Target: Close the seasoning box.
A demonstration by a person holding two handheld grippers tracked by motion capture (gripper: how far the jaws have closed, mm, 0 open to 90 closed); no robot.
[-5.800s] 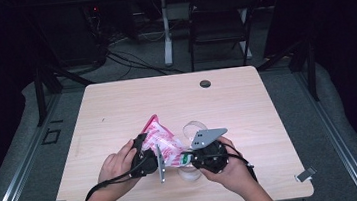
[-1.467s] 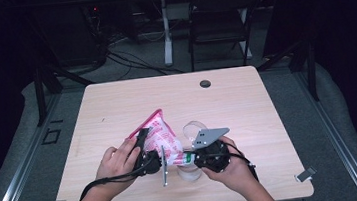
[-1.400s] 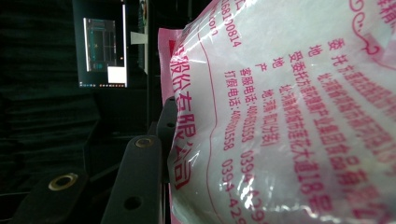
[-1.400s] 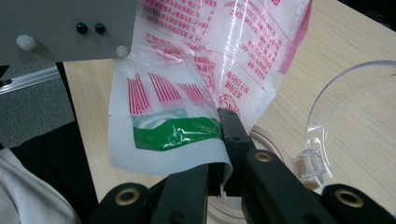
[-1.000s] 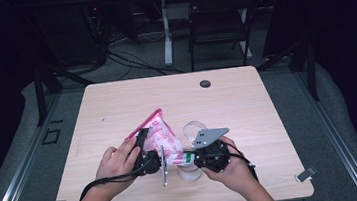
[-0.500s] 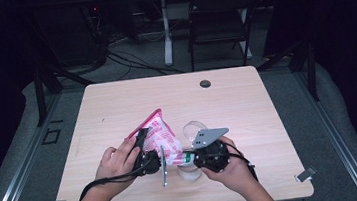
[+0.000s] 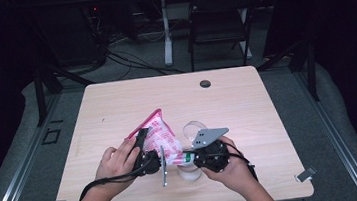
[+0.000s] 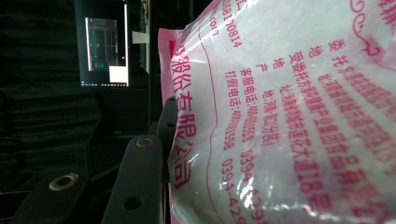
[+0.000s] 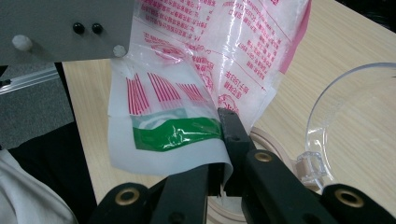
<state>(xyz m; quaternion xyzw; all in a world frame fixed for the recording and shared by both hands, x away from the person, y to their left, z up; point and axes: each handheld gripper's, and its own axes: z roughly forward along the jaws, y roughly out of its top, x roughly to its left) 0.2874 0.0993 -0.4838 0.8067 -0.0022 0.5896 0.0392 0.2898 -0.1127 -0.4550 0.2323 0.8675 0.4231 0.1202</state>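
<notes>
A pink-and-white printed plastic bag (image 7: 163,138) hangs tilted over the near middle of the wooden table (image 7: 247,103), held between both hands. My left gripper (image 7: 148,154) is shut on the bag's bulging body (image 8: 299,121); one black jaw presses its side and the other is hidden behind it. My right gripper (image 7: 188,158) is shut on the bag's flat lower edge by the green band (image 9: 177,133), its jaws (image 9: 219,161) pinched together. A clear plastic container (image 7: 194,129) stands just right of the bag, also seen as a clear container (image 9: 359,130) beside my right jaws.
A pale round ring (image 9: 275,142) lies on the table under the right gripper. A black grommet hole (image 7: 205,83) sits near the far edge. A folding chair (image 7: 218,21) and cables stand on the floor beyond the table. The left gripper's grey plate (image 9: 60,28) hangs close.
</notes>
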